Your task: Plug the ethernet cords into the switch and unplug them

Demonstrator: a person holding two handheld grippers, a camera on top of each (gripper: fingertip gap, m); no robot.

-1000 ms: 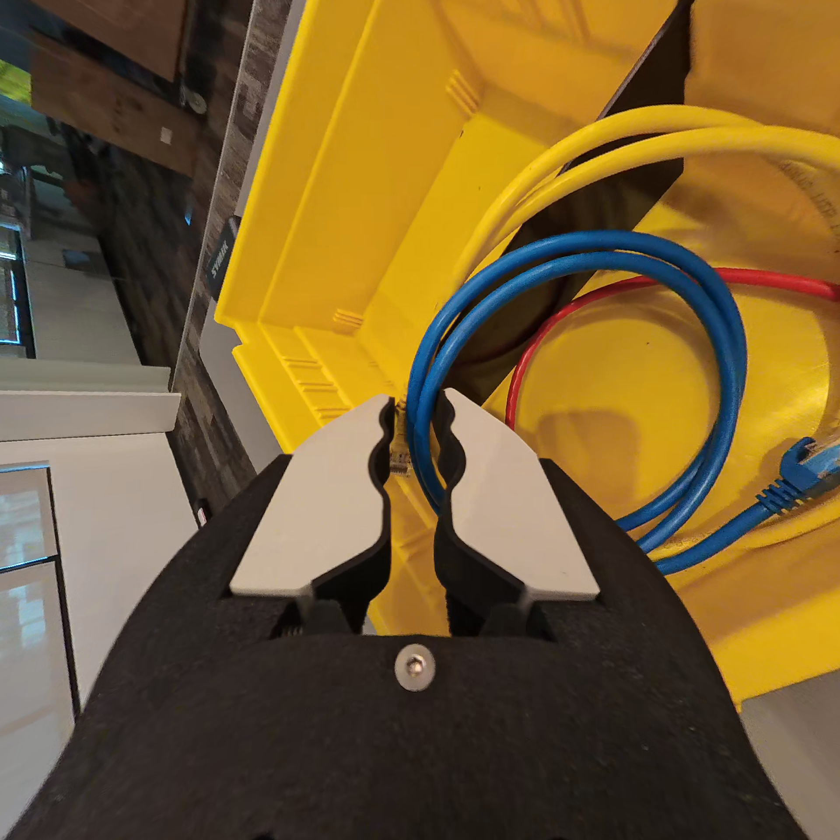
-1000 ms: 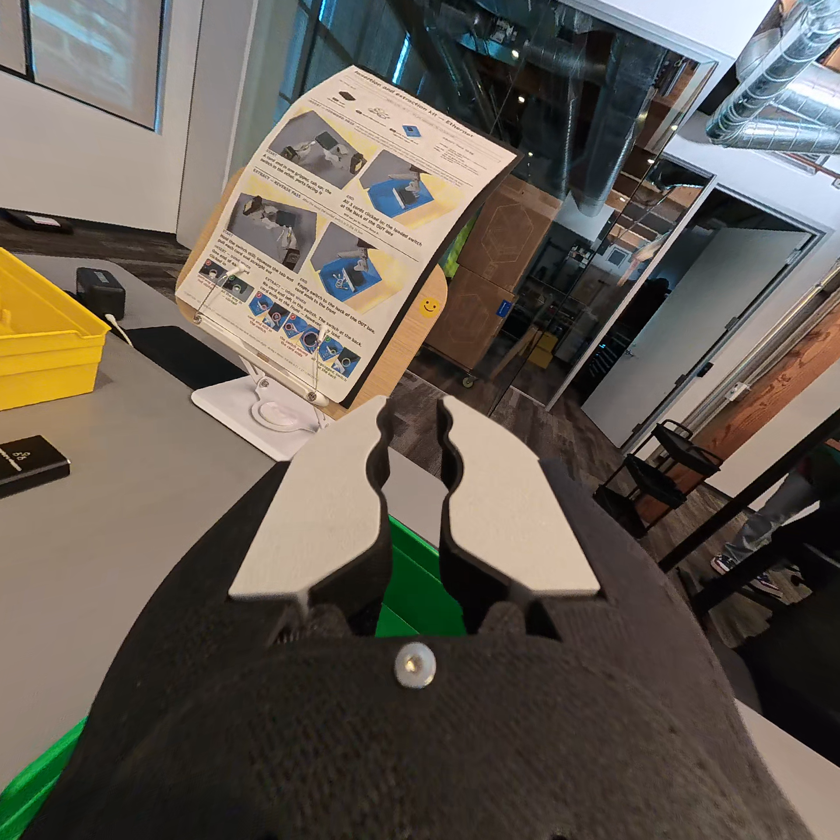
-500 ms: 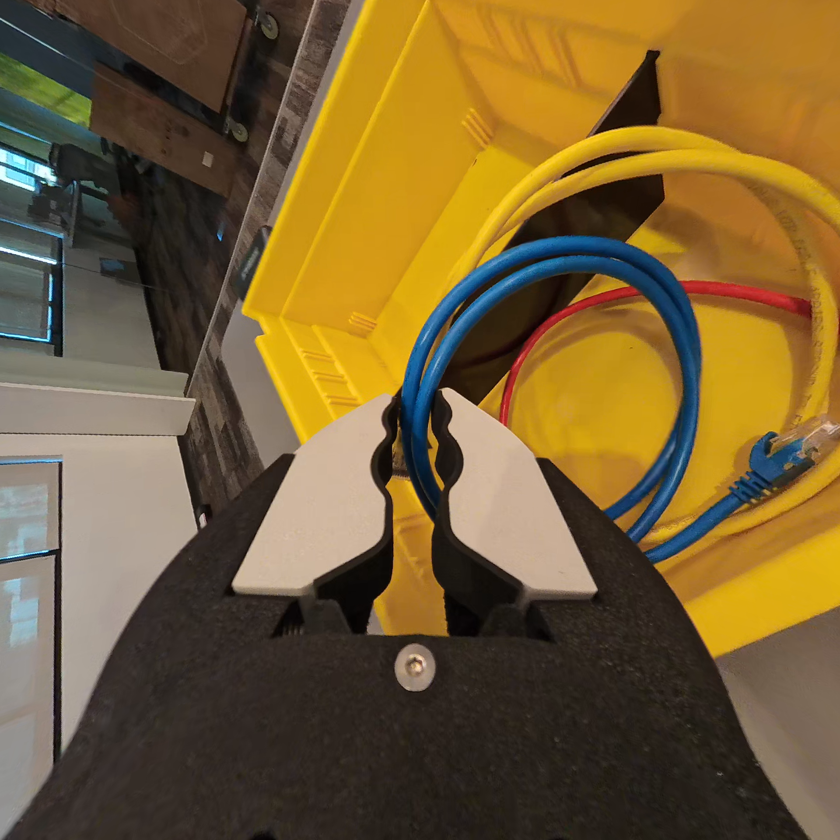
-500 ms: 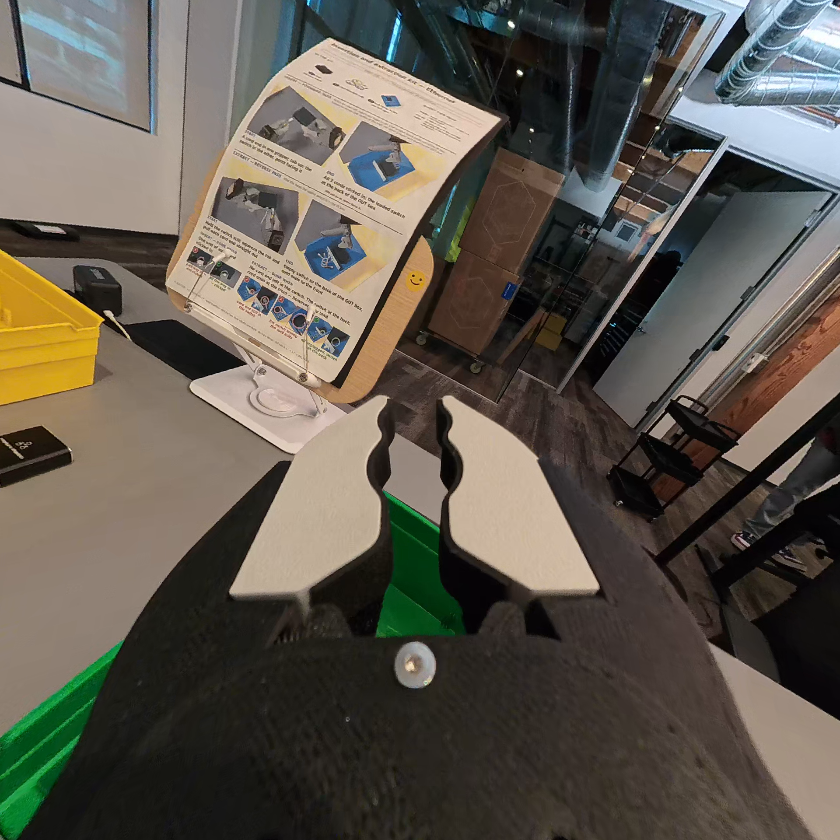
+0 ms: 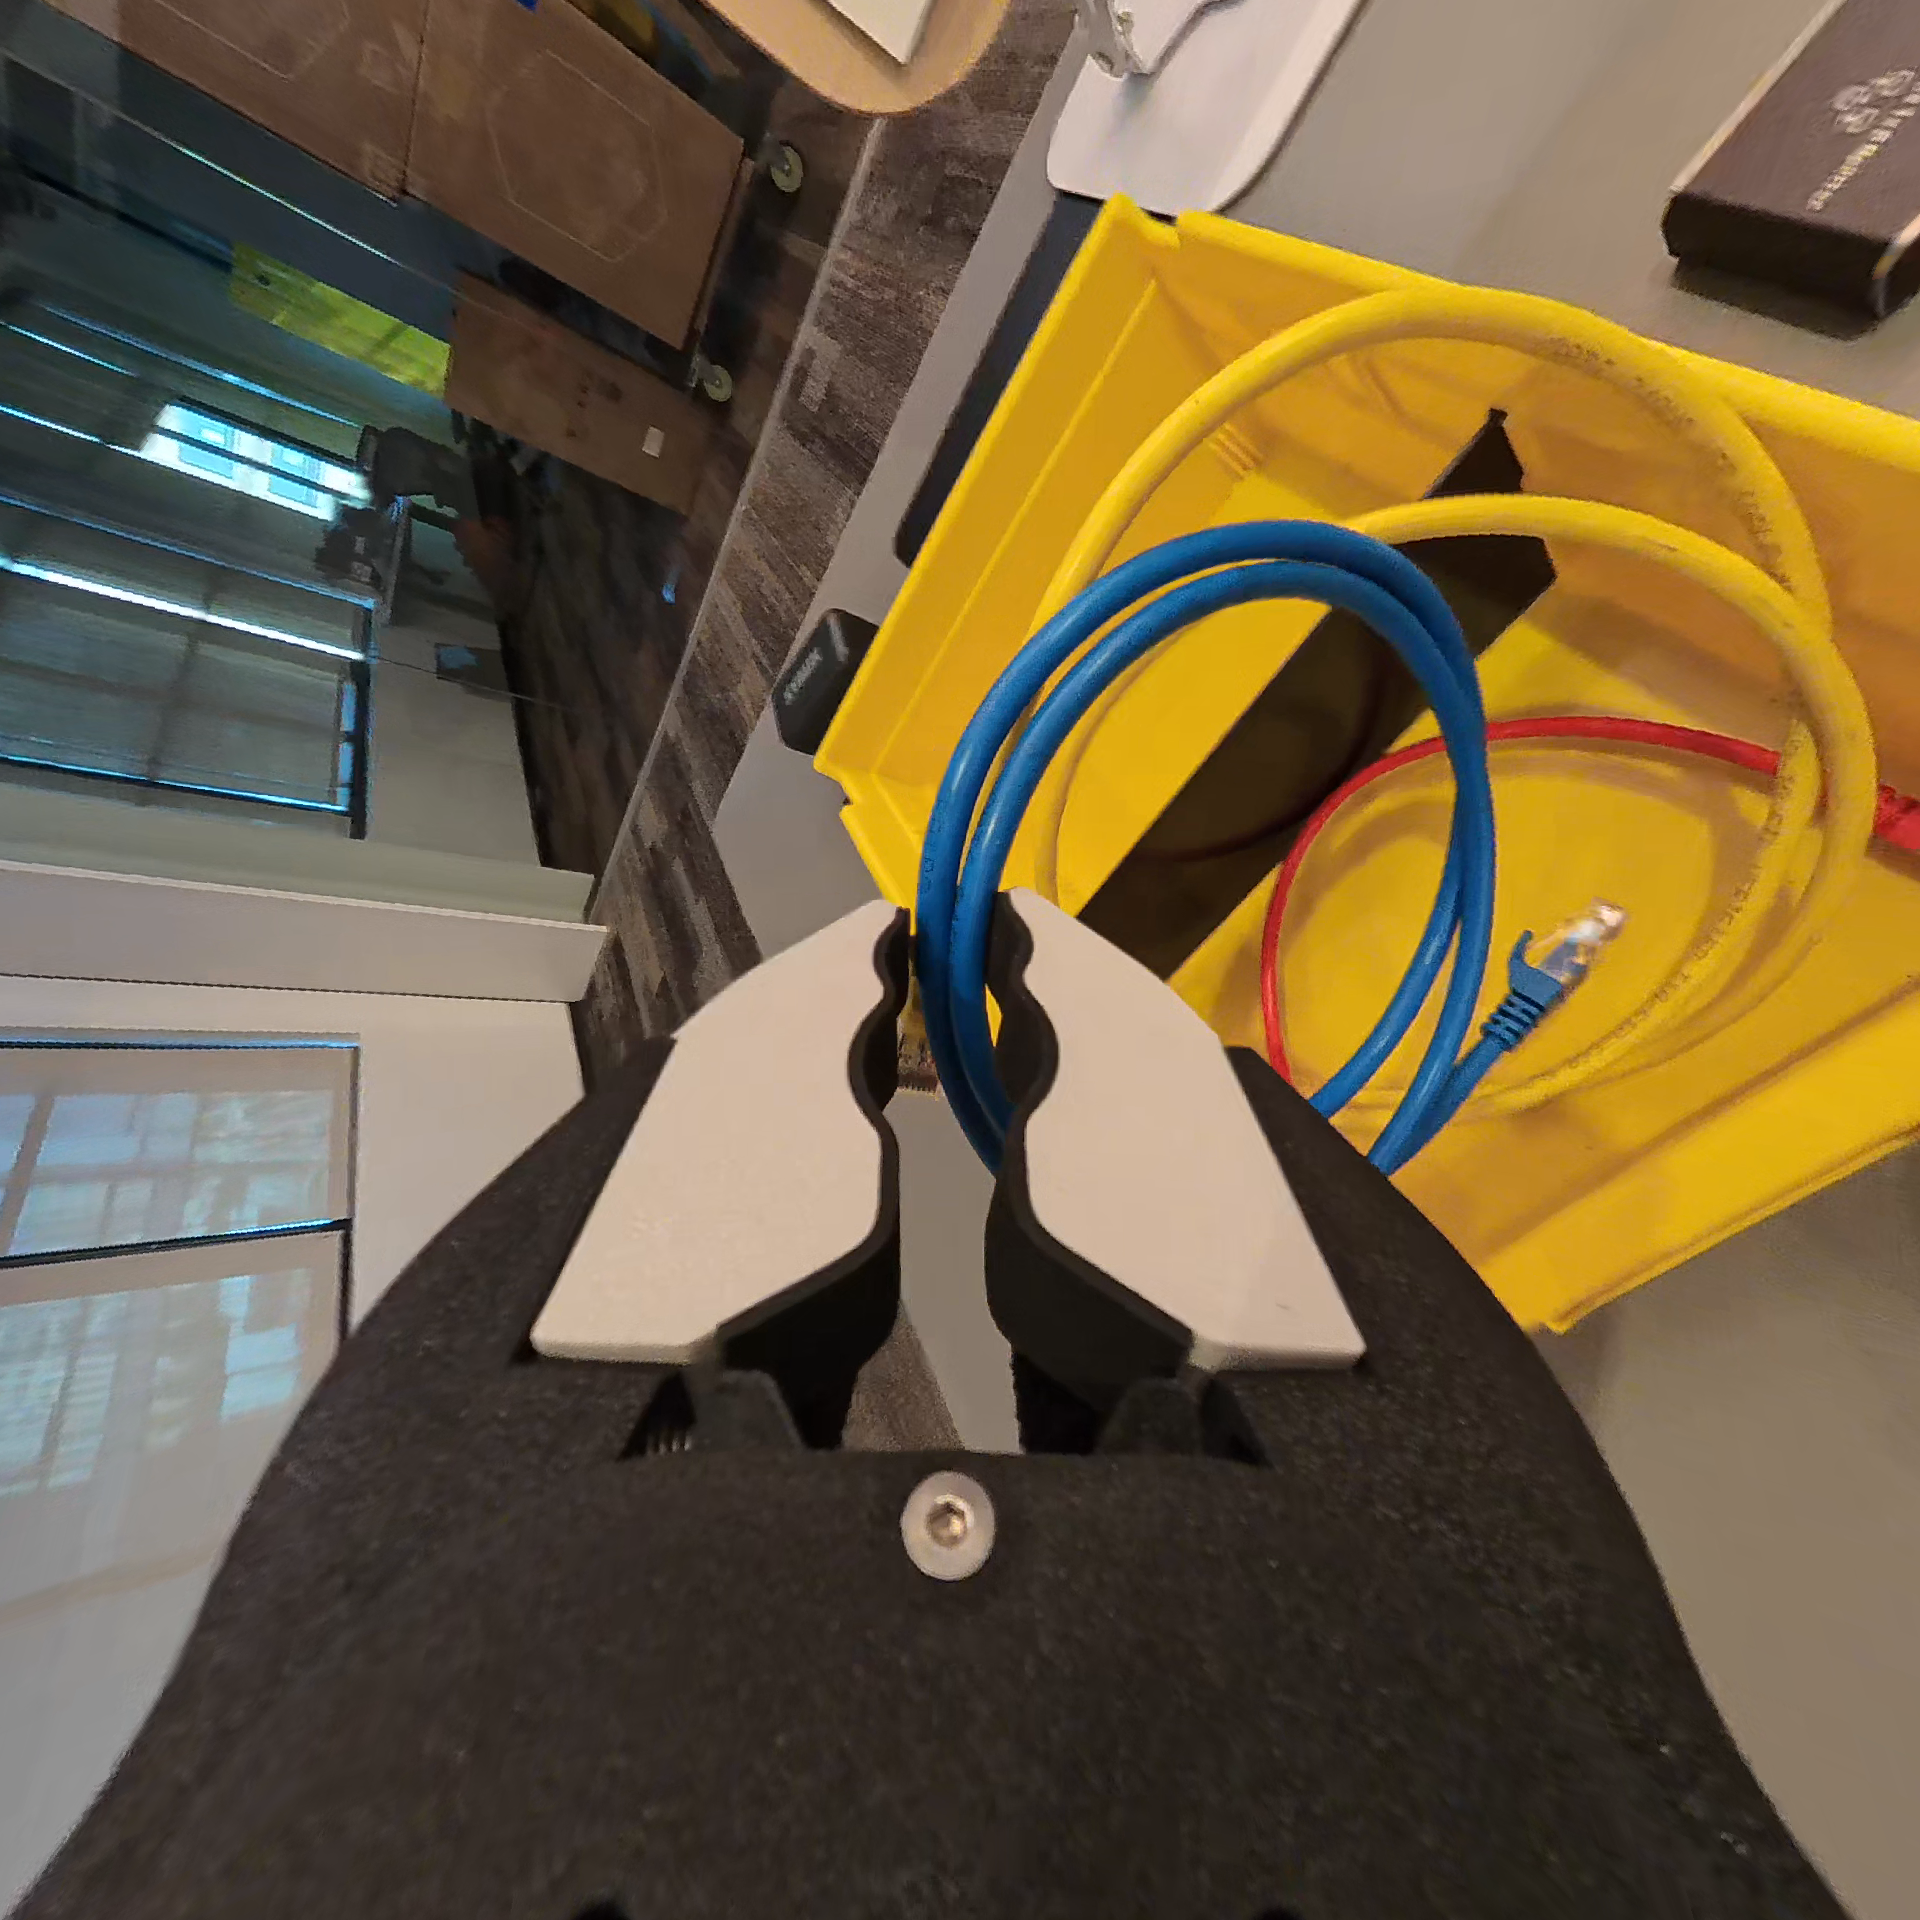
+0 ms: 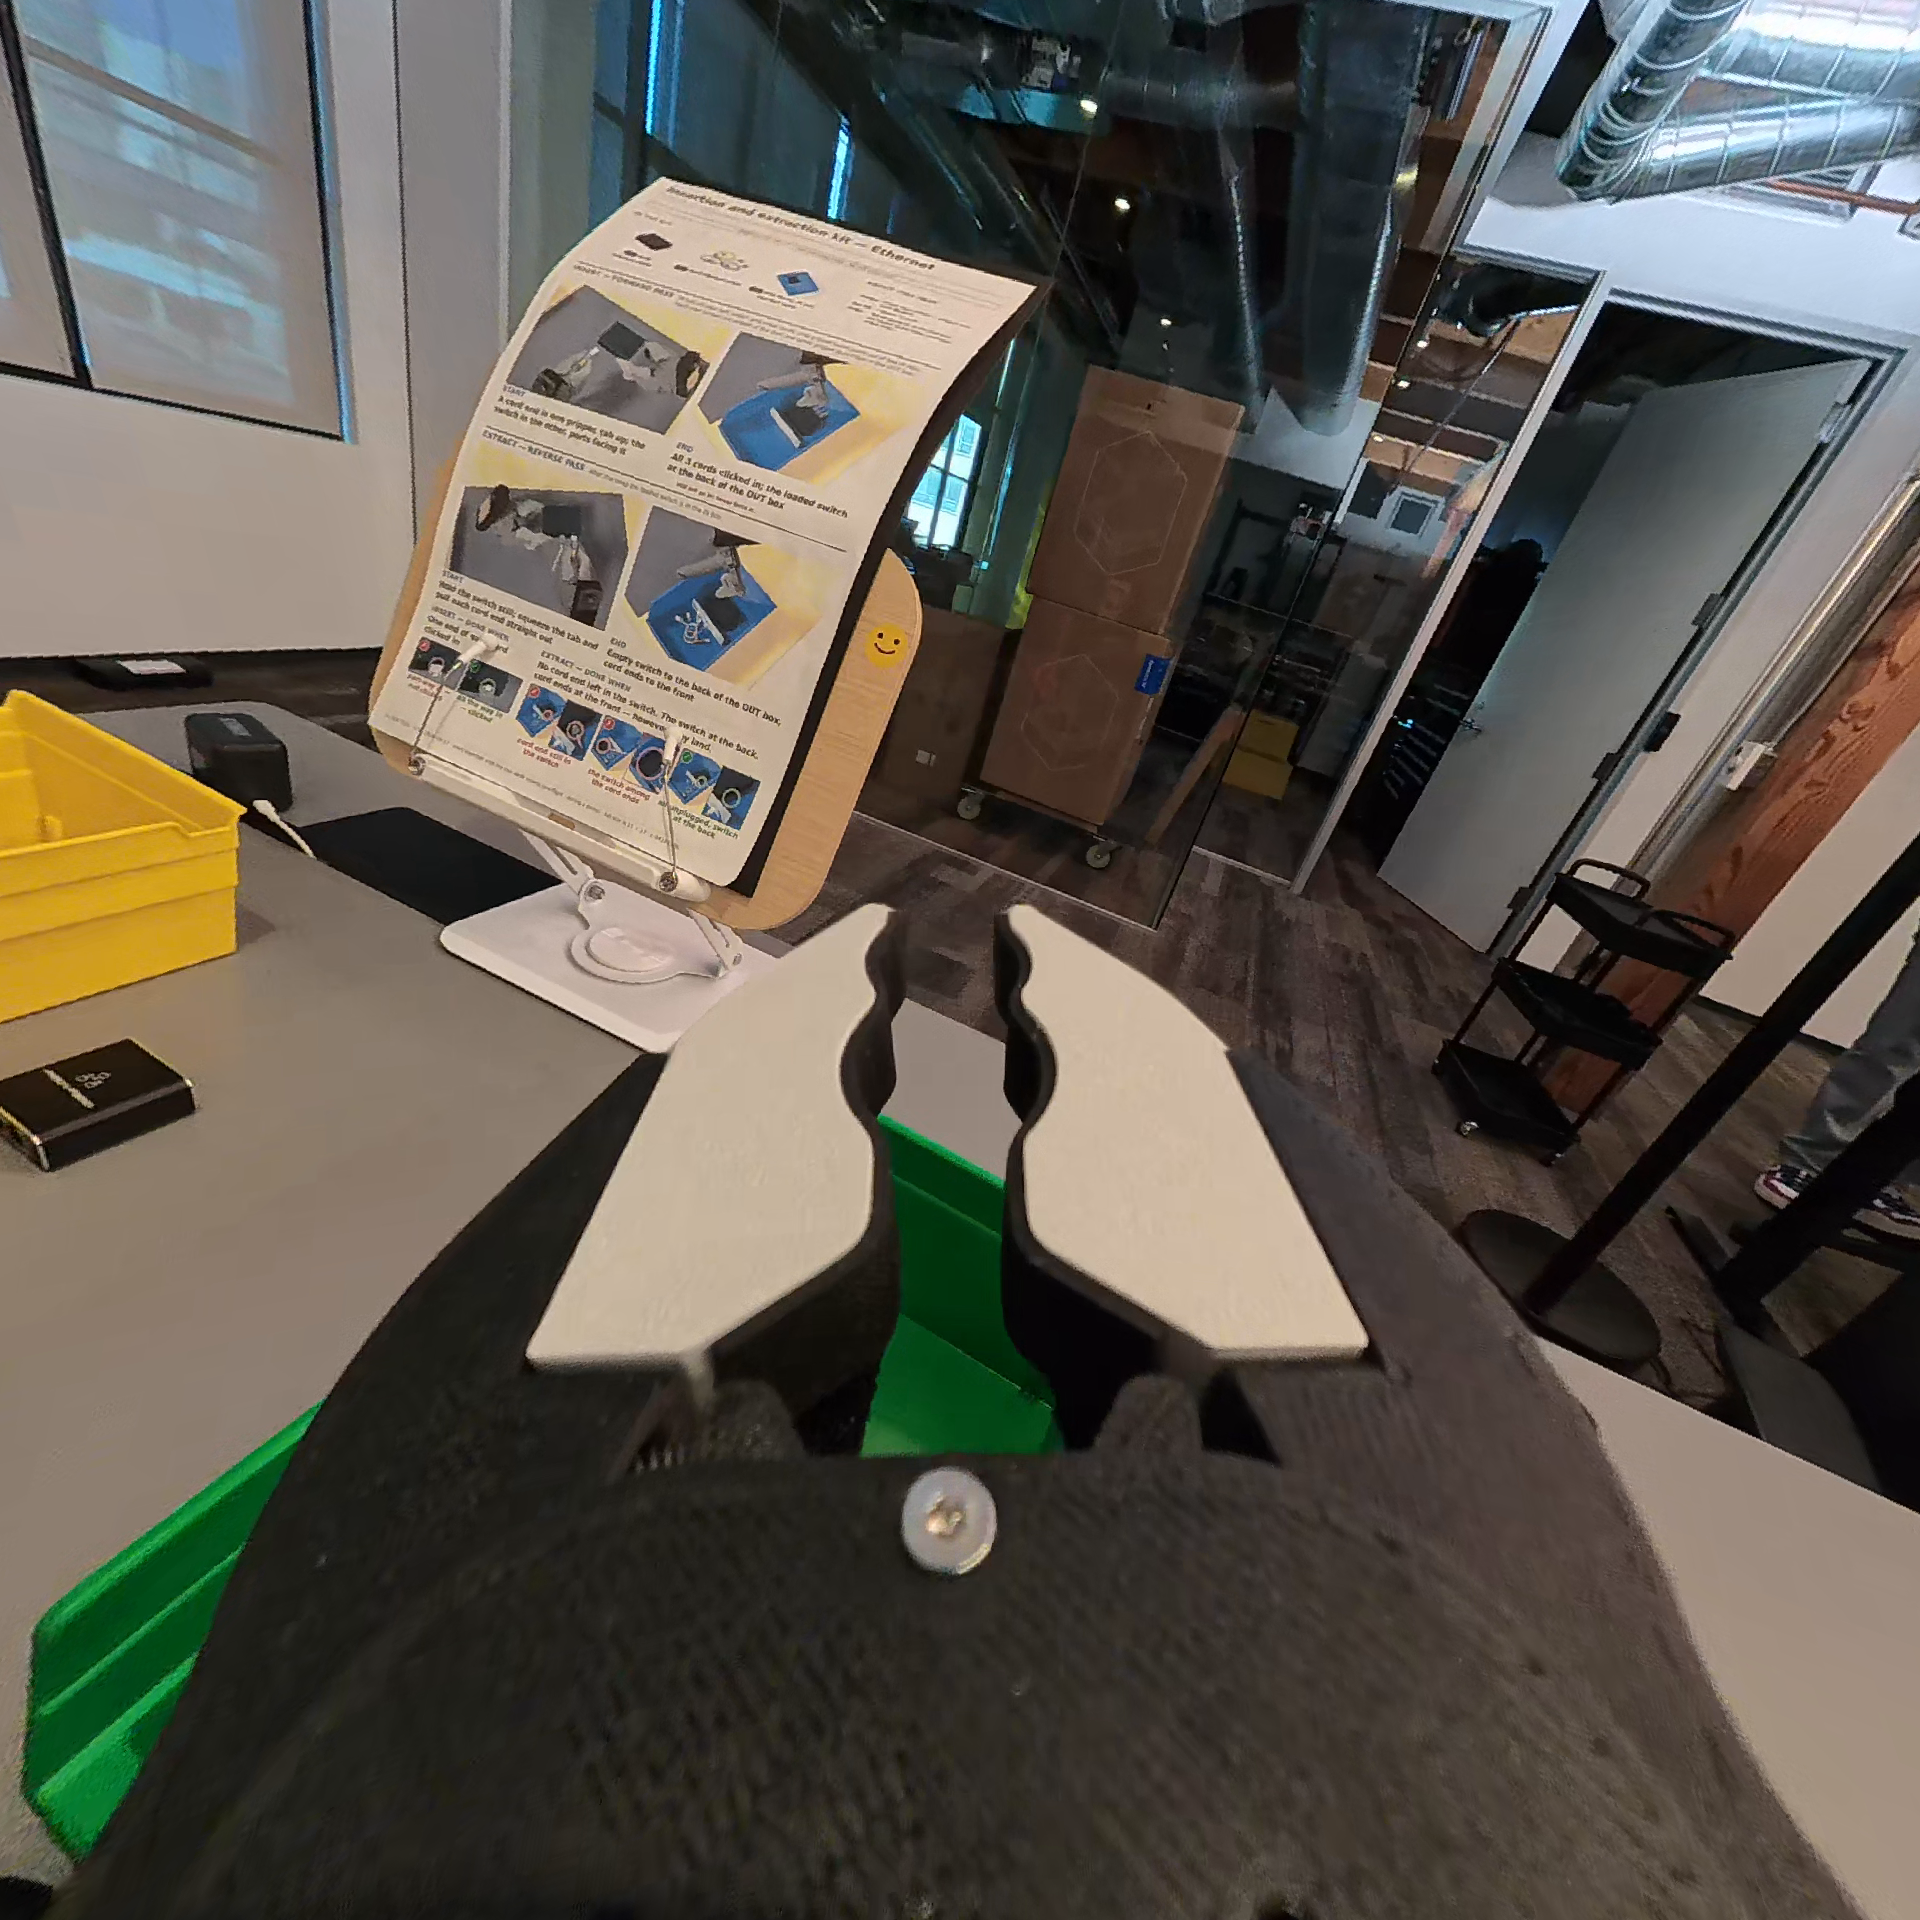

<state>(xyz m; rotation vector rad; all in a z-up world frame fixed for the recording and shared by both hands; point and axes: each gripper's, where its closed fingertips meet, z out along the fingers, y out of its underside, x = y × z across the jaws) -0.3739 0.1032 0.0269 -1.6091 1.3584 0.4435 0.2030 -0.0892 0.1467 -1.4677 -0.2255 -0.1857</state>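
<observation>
In the left wrist view my left gripper (image 5: pixel 956 935) is shut on two loops of the blue ethernet cord (image 5: pixel 1226 582) and on a clear plug with a yellow boot (image 5: pixel 910 1039) pressed against the left finger. The blue coil and the yellow cord (image 5: pixel 1621 343) rise from the yellow bin (image 5: pixel 1039 499). The blue cord's free plug (image 5: pixel 1558 956) hangs over the bin. A red cord (image 5: pixel 1507 736) lies in the bin by a black divider (image 5: pixel 1340 707). My right gripper (image 6: pixel 945 935) is open with nothing between its fingers, over a green bin (image 6: pixel 935 1247).
A flat black box (image 5: pixel 1808 197) lies on the grey table (image 6: pixel 312 1143) between the bins; it also shows in the right wrist view (image 6: pixel 94 1101). An instruction sheet on a white stand (image 6: pixel 707 540) stands at the table's far edge. A black device (image 6: pixel 239 748) sits behind the yellow bin (image 6: pixel 104 883). Left tips to right tips: about 60 cm.
My left gripper has closed a little on the cords and pulled back from the yellow bin, drawing the blue and yellow loops up with it. The right gripper has stayed open and shifted only slightly.
</observation>
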